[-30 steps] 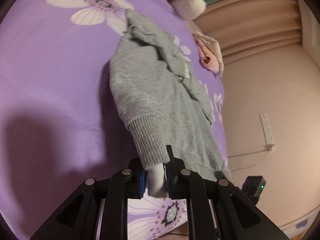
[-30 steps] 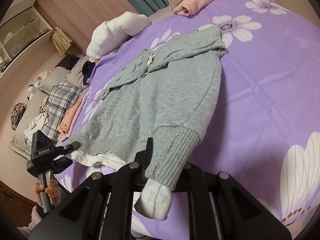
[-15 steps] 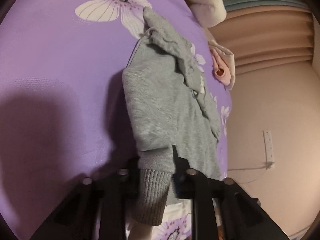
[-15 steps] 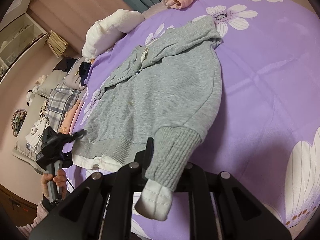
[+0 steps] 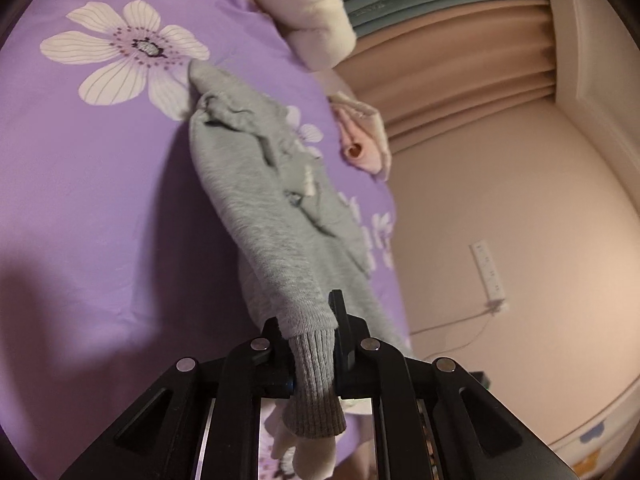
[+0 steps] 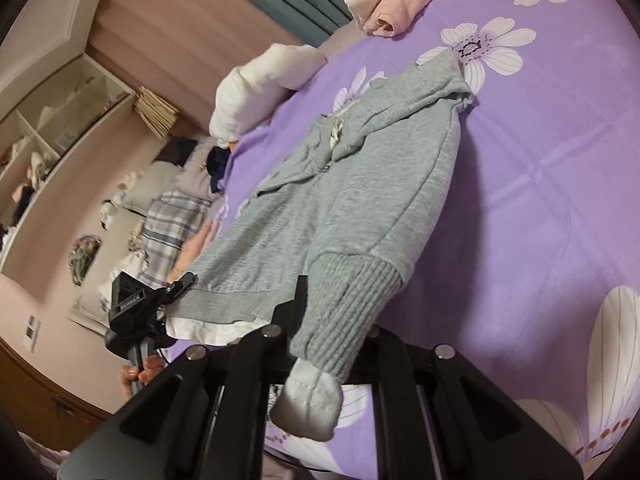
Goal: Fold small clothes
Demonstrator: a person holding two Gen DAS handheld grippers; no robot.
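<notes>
A small grey sweatshirt (image 6: 360, 200) with ribbed cuffs and a white inner layer lies on the purple flowered bedspread (image 6: 540, 160). My right gripper (image 6: 334, 312) is shut on its ribbed grey sleeve cuff (image 6: 352, 300), whose white end hangs over the jaws. In the left wrist view the sweatshirt (image 5: 256, 200) stretches away from my left gripper (image 5: 308, 328), which is shut on the other ribbed cuff (image 5: 314, 376) and holds it lifted. The left gripper also shows in the right wrist view (image 6: 136, 304) at the hem's left end.
Folded pink clothes (image 6: 396, 8) and a white bundle (image 6: 264, 80) lie at the bed's far end. A pile of plaid and other clothes (image 6: 176, 216) sits left of the bed. Curtains (image 5: 460, 52), a wall and a socket strip (image 5: 488, 268) lie right of the bed.
The left gripper has lifted and drawn its cuff up over the garment, so the sleeve now hangs stretched from the jaws. The right gripper keeps its cuff and has shifted slightly.
</notes>
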